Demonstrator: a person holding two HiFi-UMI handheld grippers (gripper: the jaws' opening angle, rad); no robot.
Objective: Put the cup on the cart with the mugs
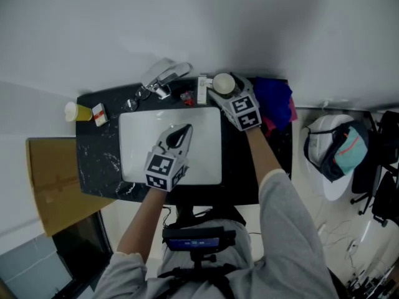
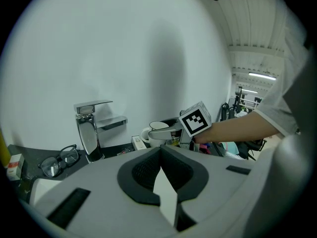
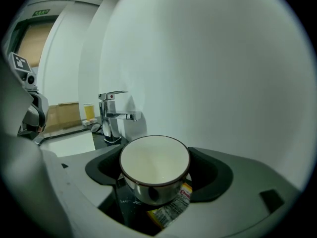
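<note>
So the right gripper (image 3: pixel 154 168) is wrapping its jaws around the cup (image 3: pixel 154 157), a white enamel one with a dark rim. Both pads are sitting snug against its sides, so as far as I can see it's gripping it. The cup is standing upright at the back of the black counter (image 1: pixel 93 161), close to the wall. A yellow snack packet (image 3: pixel 171 211) is peeking out from under its near side, and a small white box (image 1: pixel 202 90) is sitting just beside it on the sink side.

The left gripper (image 2: pixel 160 150) isn't doing much. Its jaws are clenched together with nothing in them, and it's hovering over the white sink (image 1: pixel 206 164).

Behind the sink the chrome faucet (image 1: pixel 165 76) is sticking out, and a pair of glasses (image 2: pixel 58 160) is lying next to its base. At the far left end of the counter a yellow tumbler (image 1: pixel 76 111) is sitting beside a little red and white box (image 1: pixel 99 114). A blue cloth (image 1: pixel 274 95) is lying bunched up on the right of the cup, and some cardboard (image 1: pixel 53 182) is sitting off the counter's left edge.
</note>
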